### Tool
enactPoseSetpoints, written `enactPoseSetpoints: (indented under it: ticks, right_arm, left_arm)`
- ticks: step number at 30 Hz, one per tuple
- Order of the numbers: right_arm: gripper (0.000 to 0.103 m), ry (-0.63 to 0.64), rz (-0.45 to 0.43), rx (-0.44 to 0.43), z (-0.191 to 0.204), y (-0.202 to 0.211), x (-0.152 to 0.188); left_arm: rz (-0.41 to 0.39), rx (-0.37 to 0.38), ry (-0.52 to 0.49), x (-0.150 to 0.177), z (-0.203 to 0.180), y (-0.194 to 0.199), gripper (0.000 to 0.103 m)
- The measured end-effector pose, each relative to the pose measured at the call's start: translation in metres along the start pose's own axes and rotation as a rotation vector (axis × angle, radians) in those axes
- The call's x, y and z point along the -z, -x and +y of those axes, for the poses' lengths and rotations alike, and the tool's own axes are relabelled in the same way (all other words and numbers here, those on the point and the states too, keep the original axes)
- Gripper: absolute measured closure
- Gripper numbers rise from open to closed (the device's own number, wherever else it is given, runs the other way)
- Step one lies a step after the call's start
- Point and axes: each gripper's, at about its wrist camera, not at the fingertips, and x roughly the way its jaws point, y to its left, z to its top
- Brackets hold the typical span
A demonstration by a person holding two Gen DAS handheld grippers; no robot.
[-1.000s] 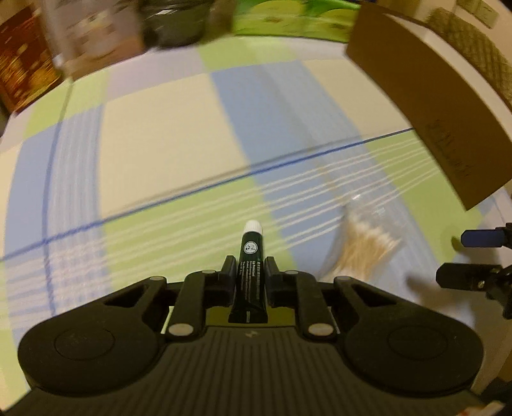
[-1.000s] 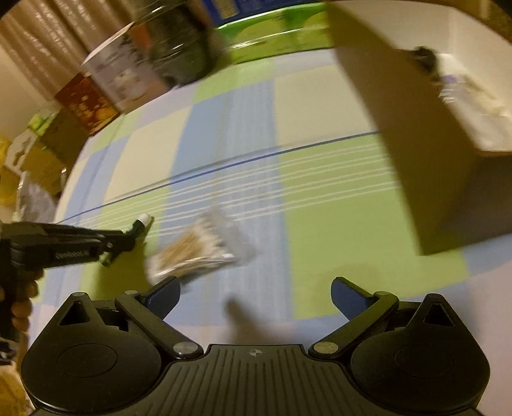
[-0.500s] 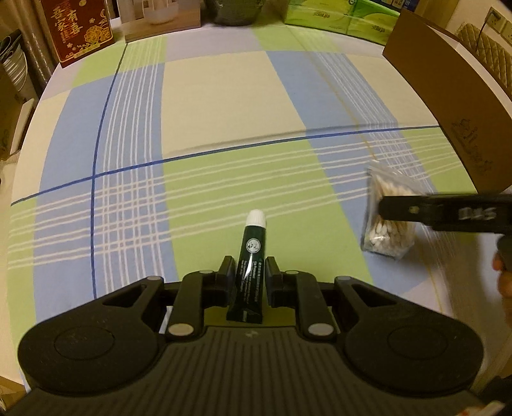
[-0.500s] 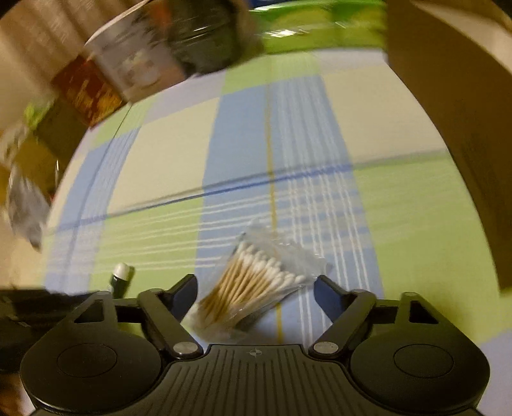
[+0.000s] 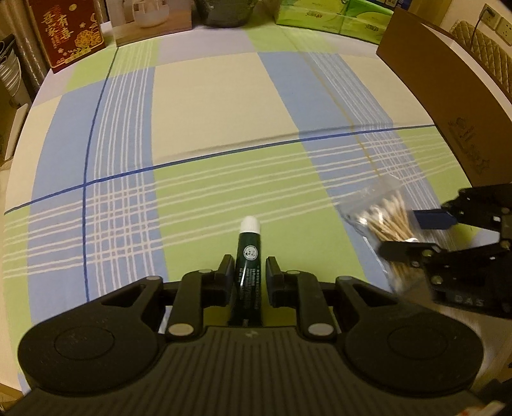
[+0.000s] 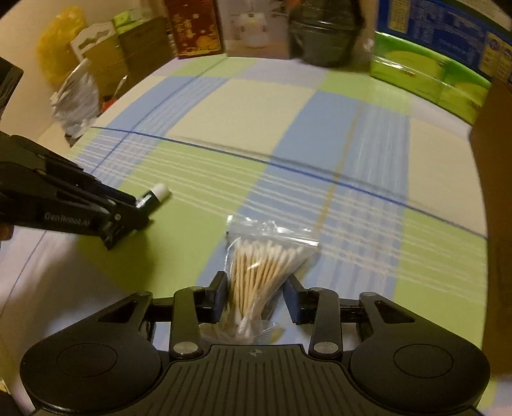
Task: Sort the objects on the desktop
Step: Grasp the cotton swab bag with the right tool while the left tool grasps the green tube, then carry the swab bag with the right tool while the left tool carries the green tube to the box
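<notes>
My left gripper (image 5: 248,276) is shut on a dark green tube with a white cap (image 5: 249,256), held just above the checked tablecloth; the tube's cap also shows in the right wrist view (image 6: 158,192) at the tip of the left gripper (image 6: 140,209). My right gripper (image 6: 256,288) has its jaws partly closed around a clear zip bag of cotton swabs (image 6: 264,256); a small gap remains at the right finger. The bag lies on the cloth and shows in the left wrist view (image 5: 384,217) with the right gripper (image 5: 412,233) around it.
A brown cardboard box (image 5: 448,96) stands along the right side. At the back are a red box (image 5: 68,35), a white carton (image 5: 150,19), a dark pot (image 6: 323,38) and green tissue packs (image 5: 329,16). The table's left edge (image 5: 19,134) drops off to clutter.
My right gripper has swung left, moved over the swab bag and narrowed its jaws around it. My left gripper keeps the tube and has turned slightly left.
</notes>
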Motion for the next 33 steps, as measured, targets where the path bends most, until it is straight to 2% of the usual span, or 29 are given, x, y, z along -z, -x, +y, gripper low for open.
enactPoseSetpoints:
  ticks: [1,4,9,11,14,18,21,22,23,25,26,27,28,33]
  right_arm:
    - [0.065,-0.018,-0.006,0.004,-0.004,0.002,0.003]
    - [0.041,-0.073,-0.011,0.048,-0.014,0.007,0.011]
    - [0.04,-0.09,-0.033,0.088,-0.011,0.008,0.017]
    - [0.042,-0.074,-0.039,0.103,-0.006,0.007,0.017]
    - [0.042,-0.03,-0.042,0.084,0.002,0.005,0.019]
    - [0.041,-0.116,-0.058,0.011,-0.004,0.008,0.019]
    - [0.042,-0.06,-0.058,0.048,0.002,0.005,0.019]
    - [0.045,-0.017,-0.057,0.07,0.007,0.003,0.02]
    - [0.056,0.017,-0.063,0.089,0.011,0.003,0.021]
    - [0.071,0.019,-0.071,0.075,0.012,0.005,0.022]
    - [0.075,0.02,-0.068,0.076,0.012,0.005,0.022]
    - [0.077,0.013,-0.065,0.07,0.01,0.006,0.022]
    - [0.079,0.0,-0.064,0.064,0.007,0.007,0.023]
    - [0.081,-0.068,-0.056,0.031,-0.005,0.014,0.028]
  left_arm:
    - [0.002,0.002,0.002,0.0,-0.002,0.0,0.088]
    - [0.002,0.006,0.011,0.003,-0.012,0.001,0.089]
    - [-0.004,0.023,0.024,0.011,-0.033,0.003,0.089]
    - [-0.004,0.006,0.009,0.01,-0.041,0.002,0.087]
    - [0.002,-0.001,0.004,0.009,-0.043,0.002,0.087]
    - [0.005,0.016,0.027,0.009,-0.039,0.002,0.087]
    - [0.005,0.008,-0.001,0.009,-0.043,0.001,0.087]
    - [0.003,0.005,-0.008,0.008,-0.045,0.001,0.087]
    - [0.001,0.003,-0.014,0.008,-0.047,0.0,0.086]
    - [-0.003,0.006,-0.021,0.009,-0.049,0.0,0.082]
    - [-0.006,0.005,-0.024,0.01,-0.05,0.0,0.082]
    - [-0.009,0.002,-0.029,0.011,-0.051,0.0,0.083]
    - [-0.009,0.0,-0.035,0.012,-0.052,0.0,0.089]
    - [0.002,0.02,-0.021,0.013,-0.057,0.001,0.09]
